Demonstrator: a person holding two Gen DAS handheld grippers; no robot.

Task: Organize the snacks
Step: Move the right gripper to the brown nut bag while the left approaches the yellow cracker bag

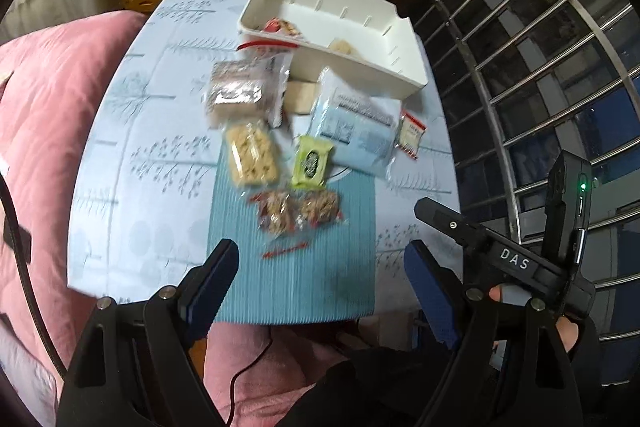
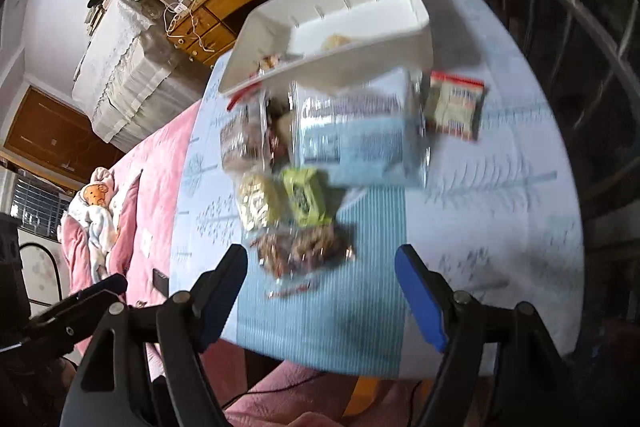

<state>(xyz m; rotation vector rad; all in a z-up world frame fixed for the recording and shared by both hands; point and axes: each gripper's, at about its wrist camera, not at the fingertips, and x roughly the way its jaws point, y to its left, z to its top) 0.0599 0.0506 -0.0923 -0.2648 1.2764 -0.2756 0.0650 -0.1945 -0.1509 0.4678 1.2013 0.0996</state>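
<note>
Several snacks [image 1: 280, 131] lie on the table [image 1: 120, 155] before the bin [image 1: 360, 27] — probably waiting to be sorted in. From the left wrist, the left gripper [image 1: 320, 267] stands released, nothing between its jaws. From the right wrist, the right gripper [image 2: 320, 279] is opening, empty, above the nut pack [image 2: 300, 251] — likely next.
</note>
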